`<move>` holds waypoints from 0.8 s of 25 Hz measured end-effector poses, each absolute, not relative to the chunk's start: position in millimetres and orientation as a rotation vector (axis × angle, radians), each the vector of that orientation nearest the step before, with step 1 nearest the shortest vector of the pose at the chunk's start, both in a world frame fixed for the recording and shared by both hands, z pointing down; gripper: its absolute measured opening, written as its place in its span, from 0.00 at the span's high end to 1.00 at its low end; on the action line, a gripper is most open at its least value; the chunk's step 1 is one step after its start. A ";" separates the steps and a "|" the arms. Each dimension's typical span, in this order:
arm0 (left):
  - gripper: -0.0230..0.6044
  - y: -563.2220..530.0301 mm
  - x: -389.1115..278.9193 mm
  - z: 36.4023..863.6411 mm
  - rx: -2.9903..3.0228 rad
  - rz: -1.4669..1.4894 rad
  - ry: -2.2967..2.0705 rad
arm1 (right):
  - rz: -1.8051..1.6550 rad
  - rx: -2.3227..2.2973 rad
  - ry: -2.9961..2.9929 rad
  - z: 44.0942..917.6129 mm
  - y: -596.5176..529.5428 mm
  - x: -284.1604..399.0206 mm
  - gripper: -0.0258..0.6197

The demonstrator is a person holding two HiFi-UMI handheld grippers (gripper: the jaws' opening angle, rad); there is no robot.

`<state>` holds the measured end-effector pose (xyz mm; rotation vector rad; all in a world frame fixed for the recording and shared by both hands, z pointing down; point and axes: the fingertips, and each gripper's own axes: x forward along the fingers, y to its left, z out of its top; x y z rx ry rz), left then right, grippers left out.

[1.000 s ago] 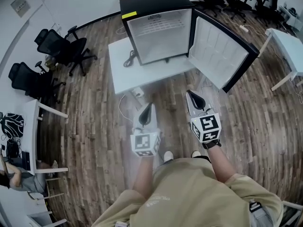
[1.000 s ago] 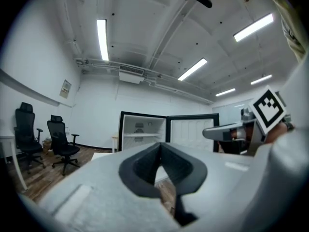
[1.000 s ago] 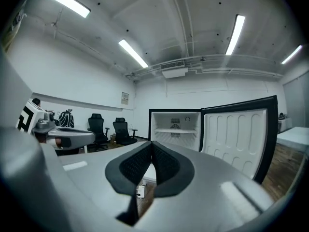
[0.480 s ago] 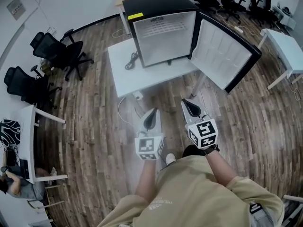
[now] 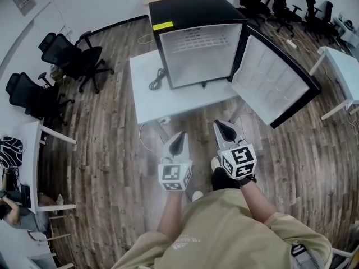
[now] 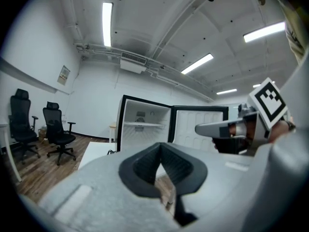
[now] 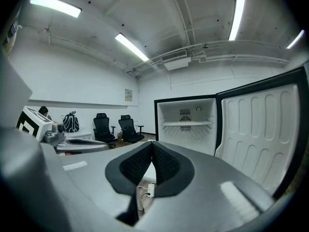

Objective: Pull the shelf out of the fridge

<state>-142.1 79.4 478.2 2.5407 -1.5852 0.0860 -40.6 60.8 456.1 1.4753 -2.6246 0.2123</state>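
Since the earlier frame the person has stepped nearer the table (image 5: pixel 168 100). The fridge (image 5: pixel 188 10) now looms larger in the head view, and a dark shoe (image 5: pixel 220 177) shows under the right arm. Both grippers have come along with the step, held side by side over the floor.

The left gripper (image 5: pixel 180 134) has its fingers pressed together with nothing between them. The right gripper (image 5: pixel 222 126) is just the same, pads meeting at the tip and empty. Both point towards the fridge and remain well apart from it, on the near side of the table.

The shelf (image 5: pixel 203 40) sits fully inside the fridge, in the upper part of the compartment. It lies level, its long axis running left to right across the cavity and its front edge facing the person. It looks like a white wire grid, though the view is too small to be sure.

The black fridge stands at the far side of the white table, with its door (image 5: pixel 272 83) swung open to the right. A dark cable (image 5: pixel 155 78) lies coiled on the table to the fridge's left.

The floor (image 5: pixel 106 128) is dark wood planking. Black office chairs (image 5: pixel 73 55) stand at the left by the white wall, and another white table (image 5: pixel 342 66) stands at the right.
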 end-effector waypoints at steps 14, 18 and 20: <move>0.96 -92.1 -76.8 453.7 2.470 0.007 -1.775 | 0.293 1.422 -2.784 441.4 -132.3 37.8 0.95; 0.96 -105.5 -54.6 468.1 2.439 0.063 -1.755 | 0.434 1.373 -2.794 461.0 -153.9 45.1 0.95; 0.96 -112.5 -48.9 475.0 2.424 0.086 -1.741 | 0.483 1.341 -2.802 467.3 -162.7 44.4 0.95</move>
